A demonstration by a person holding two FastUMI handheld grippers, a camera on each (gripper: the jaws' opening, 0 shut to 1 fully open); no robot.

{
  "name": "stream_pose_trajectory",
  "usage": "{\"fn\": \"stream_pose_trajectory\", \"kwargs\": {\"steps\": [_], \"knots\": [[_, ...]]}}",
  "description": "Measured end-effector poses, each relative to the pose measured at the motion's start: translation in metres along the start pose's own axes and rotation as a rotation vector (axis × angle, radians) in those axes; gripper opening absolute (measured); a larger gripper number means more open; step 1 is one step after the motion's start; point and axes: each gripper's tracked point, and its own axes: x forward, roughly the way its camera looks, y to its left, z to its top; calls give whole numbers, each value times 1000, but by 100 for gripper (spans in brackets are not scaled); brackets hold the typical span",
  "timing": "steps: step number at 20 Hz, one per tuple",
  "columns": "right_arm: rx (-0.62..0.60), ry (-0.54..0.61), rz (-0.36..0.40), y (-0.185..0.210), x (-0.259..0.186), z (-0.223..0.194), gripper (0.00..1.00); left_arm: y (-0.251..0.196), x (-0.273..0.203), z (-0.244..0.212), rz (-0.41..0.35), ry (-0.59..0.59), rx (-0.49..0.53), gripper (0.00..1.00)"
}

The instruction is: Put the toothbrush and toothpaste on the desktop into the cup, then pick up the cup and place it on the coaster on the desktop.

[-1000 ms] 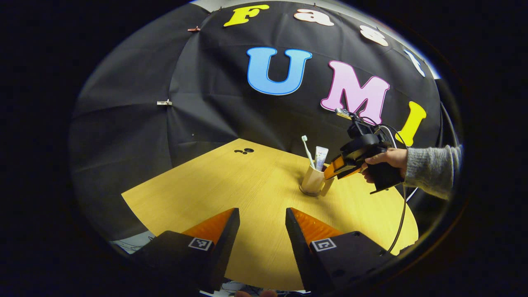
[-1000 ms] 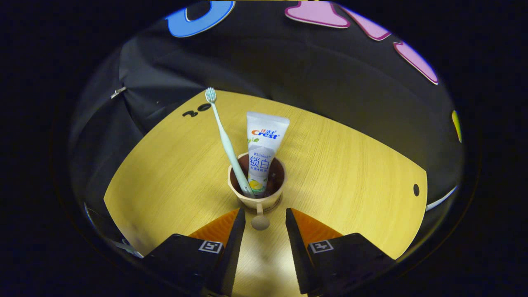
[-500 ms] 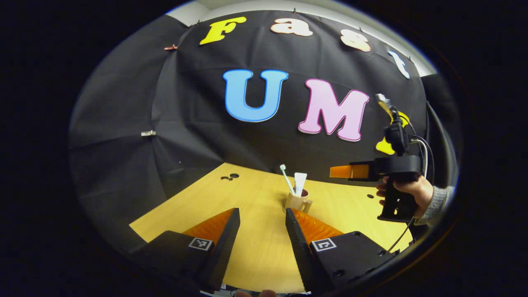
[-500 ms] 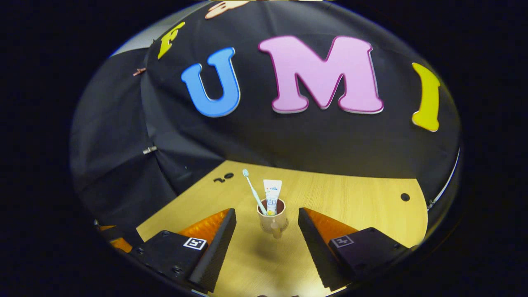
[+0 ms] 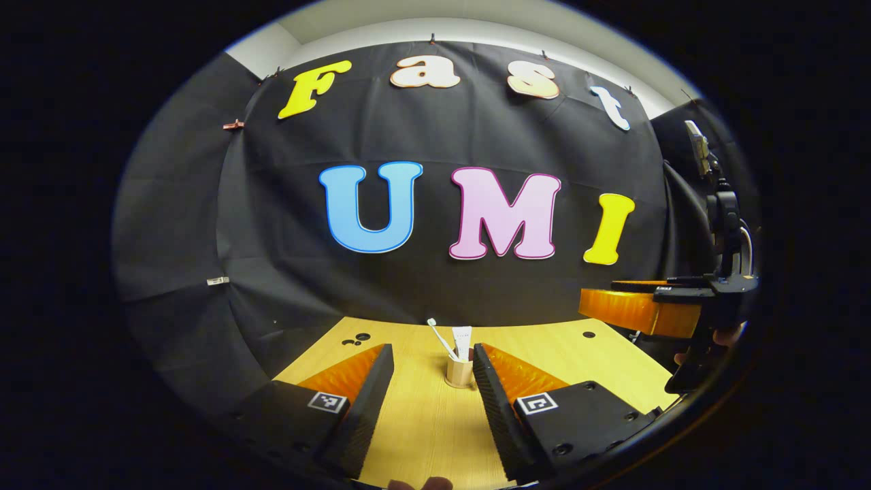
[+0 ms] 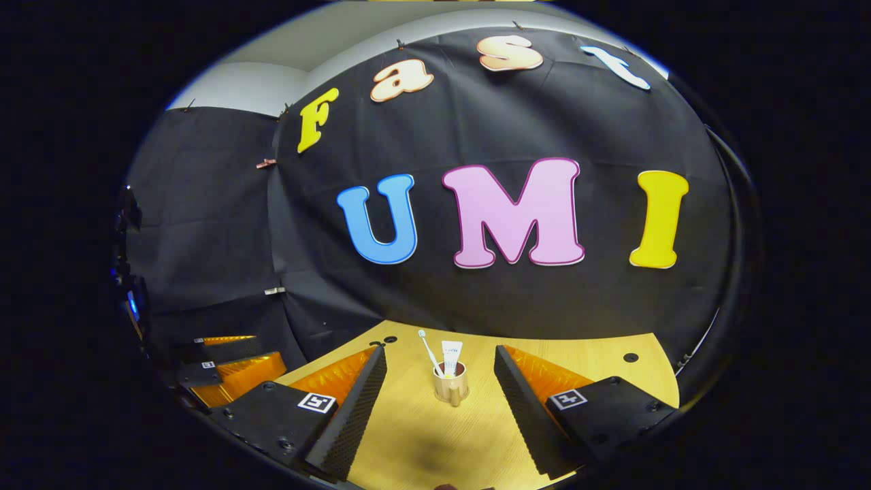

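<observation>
Looking fwd along my left gripper (image 5: 433,357), I see its jaws standing apart w/ nothing between the pads. The cup (image 5: 460,371) sits upright on the wood desktop (image 5: 415,422), well ahead of the tips, lined up just inside the right-hand finger. The toothbrush (image 5: 439,338) leans left out of the cup, head up; the toothpaste (image 5: 463,341) tube stands upright next to it, on its right. Can't make out a coaster under the cup from here, too small. Farther right of my jaws, at the edge of the left gripper view, the right gripper (image 5: 599,303) hangs above the desktop w/ a bit of the hand (image 5: 725,337) holding it.

On the right gripper view, the left gripper (image 6: 224,357) shows low at far left. The right gripper (image 6: 440,361) has its jaws wide apart, holding nothing. Cup (image 6: 450,384) stands ahead of the tips, about centred in the gap, handle toward me, w/ toothbrush (image 6: 429,351) and toothpaste (image 6: 451,355) inside.
</observation>
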Motion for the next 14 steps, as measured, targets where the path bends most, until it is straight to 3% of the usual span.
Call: {"fn": "stream_pose_trajectory", "kwargs": {"steps": [3,5,7,14], "knots": [[-37,-18,11,6,-9,1,98,-7,1,1,-13,-2,-18,77],[-29,-23,23,11,-8,-1,98,-12,4,-1,-32,9,-38,87],[-29,-15,36,13,-5,-5,97,-7,5,0,-8,5,-49,90],[-34,-1,36,15,6,-8,98,1,3,0,19,-1,-54,90]]}}
